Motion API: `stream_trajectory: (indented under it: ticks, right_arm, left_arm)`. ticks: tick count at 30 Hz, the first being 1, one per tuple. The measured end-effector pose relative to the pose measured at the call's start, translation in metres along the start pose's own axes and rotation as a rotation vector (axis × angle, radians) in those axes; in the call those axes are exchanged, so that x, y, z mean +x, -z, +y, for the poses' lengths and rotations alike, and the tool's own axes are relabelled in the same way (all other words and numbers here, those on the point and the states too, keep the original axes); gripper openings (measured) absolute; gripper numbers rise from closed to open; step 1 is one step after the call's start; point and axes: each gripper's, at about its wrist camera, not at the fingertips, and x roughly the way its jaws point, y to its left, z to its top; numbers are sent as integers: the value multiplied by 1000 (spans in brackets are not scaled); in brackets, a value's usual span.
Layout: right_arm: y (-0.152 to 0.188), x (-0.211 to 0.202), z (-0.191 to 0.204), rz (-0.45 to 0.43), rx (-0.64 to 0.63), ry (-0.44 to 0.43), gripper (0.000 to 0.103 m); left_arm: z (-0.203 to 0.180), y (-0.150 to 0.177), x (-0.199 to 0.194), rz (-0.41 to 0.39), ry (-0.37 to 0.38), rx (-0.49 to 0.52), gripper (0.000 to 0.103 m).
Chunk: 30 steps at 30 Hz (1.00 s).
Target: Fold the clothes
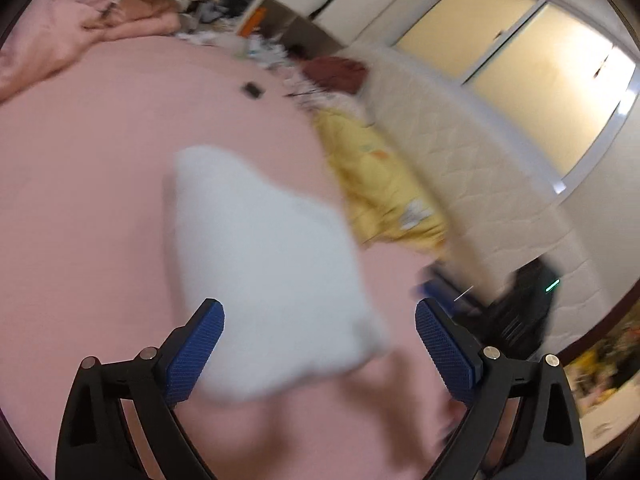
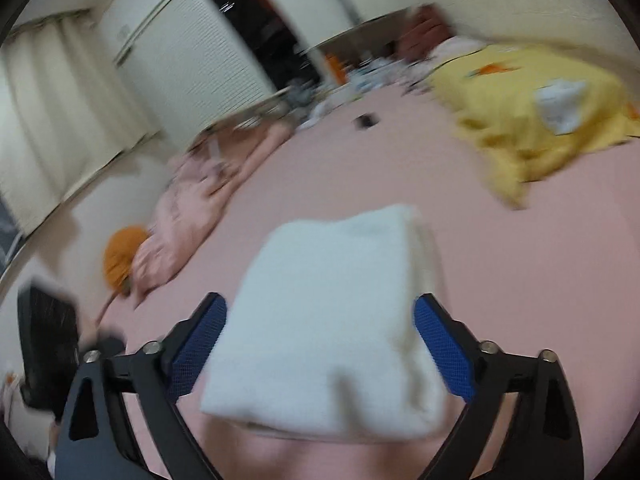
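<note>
A folded white cloth lies on the pink sheet; both views are blurred by motion. My left gripper is open, its blue pads astride the cloth's near corner. In the right wrist view the same white cloth is a thick rectangle that fills the gap of my open right gripper. Its edges lie close to both blue pads; I cannot tell whether they touch. A dark blurred shape at the right may be the other gripper.
A crumpled yellow quilt with a small white cloth on it lies at the far right. A pink blanket and an orange object sit at the left. A small black item lies further back. A white mattress leans by the window.
</note>
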Motion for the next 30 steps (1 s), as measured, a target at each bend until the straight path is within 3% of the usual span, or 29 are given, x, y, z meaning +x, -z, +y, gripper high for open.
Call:
stream_trajectory:
  ticks: [1,2,4,6,9,10,11,12,15,16,17,19,23,25,30]
  right_arm:
    - [4,12,2,40,-15,9,63]
    - [13,23,5,88,-49,25,57]
    - [22,43,10,149,-124,73,46]
    - [29,50,5,157,-155,112,45]
    - [41,60,-4,168,-199,169,43]
    - [45,63,-7,171,-214,188,42]
    - [49,67,-10,175,-228,207,42]
    - [52,70,-13,178,-243,226,42]
    - [37,61,-8,172,-211,210,42]
    - [30,54,-2,143,-218,203,44]
    - [23,48,4,106,-233,192,44]
    - [7,47,12,74,-255,179,46]
    - [-17,85,4,166,-237,224,46]
    - [-15,111,-17,272,-171,243,46]
    - [-8,124,-37,280,-122,228,47]
  left_arm:
    - [2,-4,12,24,-8,-3,82]
    - [5,-5,23,52,-30,-8,65]
    - [13,0,42,104,-76,-14,53]
    - [20,10,53,118,-108,-11,51]
    - [31,18,63,122,-87,-83,47]
    - [36,21,67,126,-76,-117,33]
    - [38,24,72,137,-105,-114,10]
    - [39,27,77,151,-152,-94,4]
    - [41,20,65,134,-127,-132,4]
    - [39,15,56,104,-127,-136,12]
    - [33,13,50,86,-148,-110,29]
    - [21,10,41,63,-203,-40,48]
    - [16,20,55,117,-307,65,47]
    - [21,23,61,133,-347,80,47]
    - [18,25,67,164,-388,158,50]
